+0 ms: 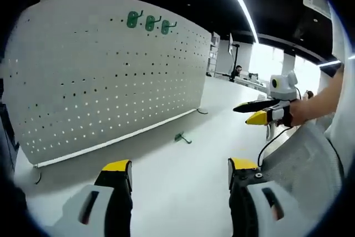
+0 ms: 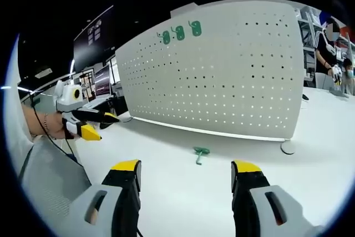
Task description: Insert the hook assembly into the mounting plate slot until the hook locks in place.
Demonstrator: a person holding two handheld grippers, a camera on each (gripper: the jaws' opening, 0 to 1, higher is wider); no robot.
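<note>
meanwhile both grippers' jaws wide, empty; green hook (image 2: 200, 152) lies before pegboard (image 2: 233, 76).

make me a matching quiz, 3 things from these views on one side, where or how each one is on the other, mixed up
Things:
1. loose hook
2. three hooks
3. left gripper

Places or states:
A. mounted high on the pegboard
B. open, holding nothing
C. lying on the table in front of the board

Pairs: 1-C, 2-A, 3-B

Left tongs (image 1: 180, 177) agape, empty; right tongs (image 2: 186, 178) agape, empty, both level
</note>
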